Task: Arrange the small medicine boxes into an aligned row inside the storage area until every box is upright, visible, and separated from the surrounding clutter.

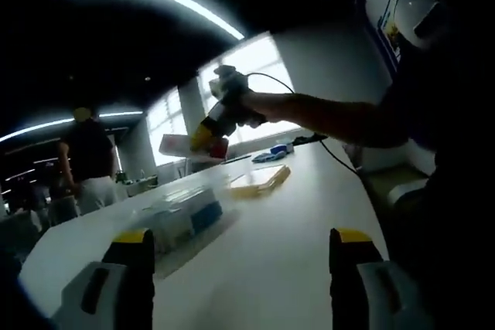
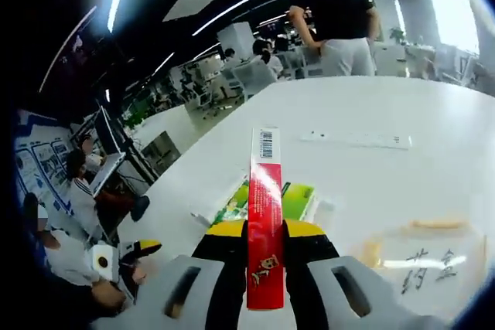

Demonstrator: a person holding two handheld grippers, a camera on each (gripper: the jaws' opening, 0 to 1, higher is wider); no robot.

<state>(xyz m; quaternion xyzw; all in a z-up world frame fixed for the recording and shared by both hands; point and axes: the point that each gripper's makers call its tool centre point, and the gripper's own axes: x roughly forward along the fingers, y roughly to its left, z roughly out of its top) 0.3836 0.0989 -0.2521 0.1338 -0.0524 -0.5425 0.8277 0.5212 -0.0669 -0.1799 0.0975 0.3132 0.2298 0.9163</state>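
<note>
My right gripper (image 2: pixel 265 231) is shut on a slim red medicine box (image 2: pixel 265 191) with a barcode at its far end, held above the white table (image 2: pixel 402 183). Below it on the table lies a green box (image 2: pixel 298 200). In the left gripper view a hand holds that right gripper (image 1: pixel 210 133) in the air with the red and white box (image 1: pixel 184 147) in its jaws, above a clear storage container (image 1: pixel 186 214) with blue and white boxes inside. My left gripper (image 1: pixel 241 246) is open over the table with nothing between its jaws.
A flat yellowish pack (image 1: pixel 263 179) and a blue item (image 1: pixel 272 152) lie farther along the table. A clear lidded tub with handwritten characters (image 2: pixel 421 256) sits at lower right. A white strip (image 2: pixel 356 139) lies mid-table. A person (image 2: pixel 340 21) stands beyond the table; others sit at desks.
</note>
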